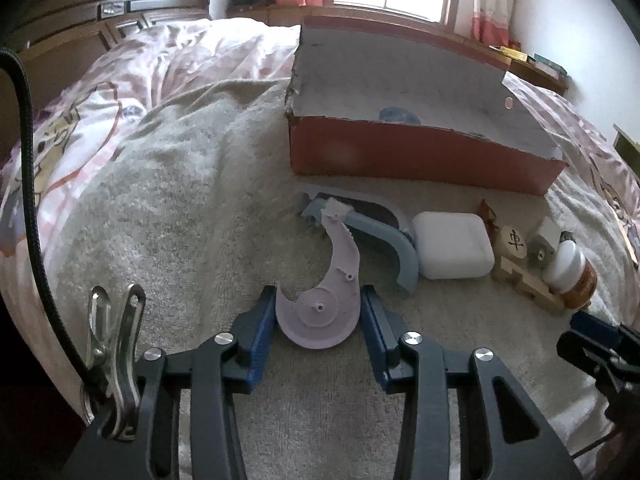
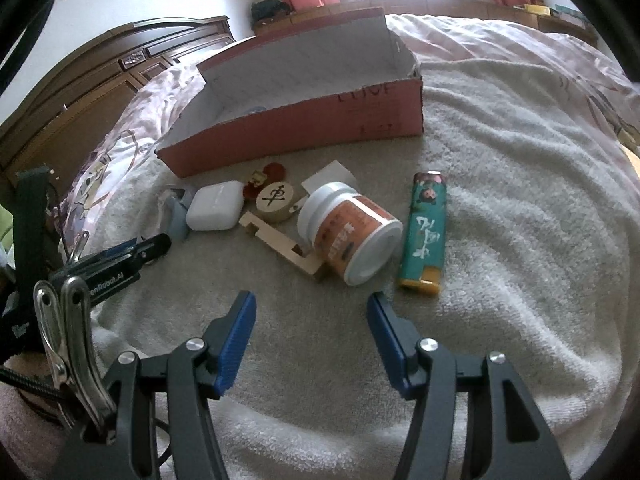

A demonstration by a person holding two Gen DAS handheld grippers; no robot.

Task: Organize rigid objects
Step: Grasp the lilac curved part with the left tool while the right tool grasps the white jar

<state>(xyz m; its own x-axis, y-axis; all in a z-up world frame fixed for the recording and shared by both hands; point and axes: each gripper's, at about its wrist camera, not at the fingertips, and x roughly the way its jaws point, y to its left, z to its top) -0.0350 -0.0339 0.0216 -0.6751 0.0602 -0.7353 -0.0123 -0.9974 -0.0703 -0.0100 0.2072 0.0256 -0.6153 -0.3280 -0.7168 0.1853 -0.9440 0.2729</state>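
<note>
A: Lilac plastic piece [image 1: 320, 304], curved w/ a round end. Left gripper [image 1: 319, 312] is clamped on that round end, blue pads touching both sides; the hooked tip points toward the box.

B: Right gripper [image 2: 312, 308]?

A: Jaws apart, nothing btwn them, hovering over the beige towel [image 2: 500, 240] near its front edge.

B: Box?

A: Red cardboard box [image 2: 320, 128], open top, grey inside, sits toward the towel's far edge. Something dark blue lies in it; can't tell what.

B: Loose stuff?

A: Row in front of the box: blue-grey curved part [image 1: 400, 248], white case [image 2: 216, 206], round wooden chess disc [image 2: 276, 198], wooden block [image 2: 280, 248], orange-label jar [image 2: 352, 232] on its side touching that block, teal lighter [image 2: 424, 236] just beside the jar, toward the towel's right edge.
</note>
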